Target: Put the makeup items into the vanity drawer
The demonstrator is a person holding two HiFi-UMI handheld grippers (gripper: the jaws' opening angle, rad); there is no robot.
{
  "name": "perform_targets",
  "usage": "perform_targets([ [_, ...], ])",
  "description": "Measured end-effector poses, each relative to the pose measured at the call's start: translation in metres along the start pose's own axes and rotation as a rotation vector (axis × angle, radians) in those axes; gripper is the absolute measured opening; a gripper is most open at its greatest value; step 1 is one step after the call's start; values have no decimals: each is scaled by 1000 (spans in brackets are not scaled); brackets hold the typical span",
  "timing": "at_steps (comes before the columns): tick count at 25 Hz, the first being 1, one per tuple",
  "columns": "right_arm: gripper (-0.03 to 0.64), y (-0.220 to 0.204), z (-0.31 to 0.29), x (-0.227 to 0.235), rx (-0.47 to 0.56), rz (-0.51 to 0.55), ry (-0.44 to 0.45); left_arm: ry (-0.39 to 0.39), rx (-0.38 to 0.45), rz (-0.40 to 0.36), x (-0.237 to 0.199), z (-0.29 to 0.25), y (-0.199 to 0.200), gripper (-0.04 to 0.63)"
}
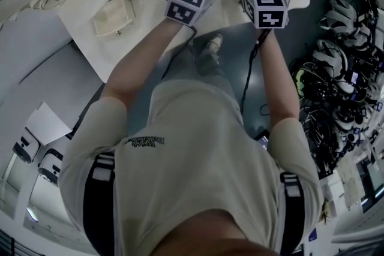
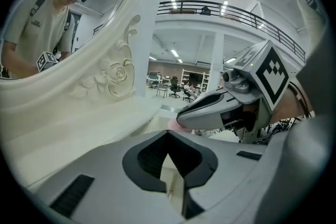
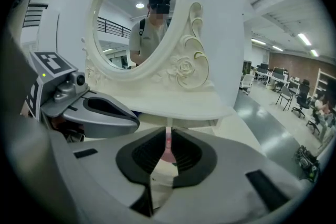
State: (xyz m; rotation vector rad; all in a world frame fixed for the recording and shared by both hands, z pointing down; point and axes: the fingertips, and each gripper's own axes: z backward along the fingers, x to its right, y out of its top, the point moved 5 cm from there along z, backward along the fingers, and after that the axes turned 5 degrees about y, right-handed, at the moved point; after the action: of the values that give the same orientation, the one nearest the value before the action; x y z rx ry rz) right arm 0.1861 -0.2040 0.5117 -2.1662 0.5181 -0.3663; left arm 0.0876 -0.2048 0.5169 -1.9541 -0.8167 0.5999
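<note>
A slim pink makeup item (image 3: 168, 147) is pinched by the right gripper (image 3: 168, 135), above the vanity bench (image 1: 150, 24). The left gripper (image 2: 168, 136) is pressed together, empty. The item is judged light, stiff and slick; mid-body hold advised.

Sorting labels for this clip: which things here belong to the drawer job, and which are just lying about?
Job: thin pink item, clamped in right gripper; left gripper; vanity.
Lying about: cream tray; heap of gear; office chairs.
</note>
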Motion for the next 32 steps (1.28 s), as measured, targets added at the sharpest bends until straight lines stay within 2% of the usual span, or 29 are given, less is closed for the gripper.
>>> perform_targets([
  [8, 67, -19, -11, 2, -71, -13, 12, 3, -27, 12, -3, -5, -13, 12],
  [18, 83, -25, -9, 3, -76, -24, 10, 18, -35, 19, -6, 2, -19, 12],
  [29, 80, 3, 17, -10, -2, -3, -5, 49, 12, 2, -6, 29, 2, 12],
  [32, 80, 21, 32, -17, 42, 12, -7, 34, 42, 48, -5, 43, 17, 12],
])
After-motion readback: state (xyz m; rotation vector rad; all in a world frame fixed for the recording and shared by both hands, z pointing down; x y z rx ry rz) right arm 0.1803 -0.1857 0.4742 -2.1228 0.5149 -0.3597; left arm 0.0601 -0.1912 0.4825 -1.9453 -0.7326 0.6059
